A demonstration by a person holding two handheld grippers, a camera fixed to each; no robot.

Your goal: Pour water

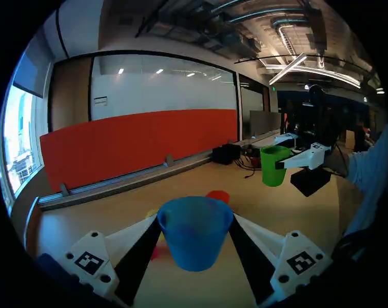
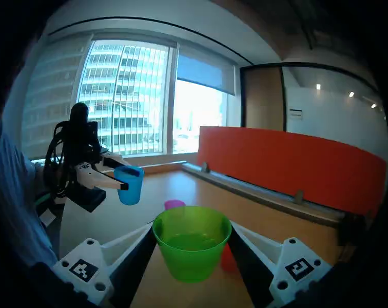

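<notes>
Left gripper [image 1: 195, 228] is clamped on a blue cup [image 1: 194, 246], with both fingers pressed to its sides. I have the cup upright and lifted off the table [image 1: 276, 210], and from this angle I cannot see into it. Right gripper [image 2: 192, 233] is closed tight on a green cup [image 2: 191, 264], also upright, with water [image 2: 190, 241] lying in its lower part. I see the two cups well apart, each held above the table and neither tilted. A red cup [image 1: 218, 195] stands on the table just beyond the blue cup. In the right gripper view a pink cup [image 2: 174, 204] stands past the green rim. An orange partition [image 1: 142, 138] runs along the table's far edge, and a sleeve [image 1: 371, 169] shows behind the right gripper.
</notes>
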